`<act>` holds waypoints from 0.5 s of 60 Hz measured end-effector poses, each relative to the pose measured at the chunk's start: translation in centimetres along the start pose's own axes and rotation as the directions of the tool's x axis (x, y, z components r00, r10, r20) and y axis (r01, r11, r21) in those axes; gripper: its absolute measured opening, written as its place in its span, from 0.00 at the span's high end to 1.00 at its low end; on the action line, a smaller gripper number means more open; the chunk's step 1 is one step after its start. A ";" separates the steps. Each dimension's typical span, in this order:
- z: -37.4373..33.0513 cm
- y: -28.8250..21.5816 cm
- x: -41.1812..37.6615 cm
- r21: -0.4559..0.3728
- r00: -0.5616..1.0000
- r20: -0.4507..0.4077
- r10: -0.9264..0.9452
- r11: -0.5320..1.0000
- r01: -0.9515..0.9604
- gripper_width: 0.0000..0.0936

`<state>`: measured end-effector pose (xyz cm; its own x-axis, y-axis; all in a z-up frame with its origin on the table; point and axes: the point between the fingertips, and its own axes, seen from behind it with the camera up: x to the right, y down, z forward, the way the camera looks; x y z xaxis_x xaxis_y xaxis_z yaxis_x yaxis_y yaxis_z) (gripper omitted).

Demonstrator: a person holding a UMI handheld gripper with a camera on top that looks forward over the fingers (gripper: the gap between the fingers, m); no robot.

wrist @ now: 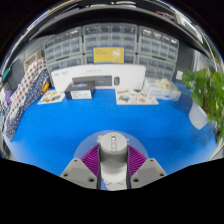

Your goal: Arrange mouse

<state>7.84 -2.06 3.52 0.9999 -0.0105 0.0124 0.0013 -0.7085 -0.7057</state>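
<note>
A light grey computer mouse (113,150) sits between my two fingers, its nose pointing away over the blue table top (100,120). My gripper (113,160) is shut on the mouse: both purple pads (92,159) press against its sides. The mouse seems held a little above the table. Its rear part is hidden between the fingers.
At the far edge of the blue table stand white boxes and trays (78,93), papers (135,97) and a wall of small drawer cabinets (110,45). A green plant (207,90) is at the right. Shelves with packets (25,85) are at the left.
</note>
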 end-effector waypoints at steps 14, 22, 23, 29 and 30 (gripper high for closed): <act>2.5 3.5 -0.1 -0.021 1.000 0.023 0.014 1.000 -0.014 0.58; 2.4 3.7 -0.2 -0.029 1.000 0.000 -0.008 1.000 0.008 0.51; 2.4 3.7 -0.2 -0.030 1.000 -0.001 -0.009 0.999 0.008 0.50; 2.5 3.8 -0.2 -0.047 1.000 0.004 0.000 0.999 0.001 0.44; 2.5 3.8 -0.1 -0.052 1.000 0.001 0.000 0.999 0.000 0.41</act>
<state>7.83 -2.99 -0.90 0.9999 -0.0094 0.0117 0.0008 -0.7444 -0.6678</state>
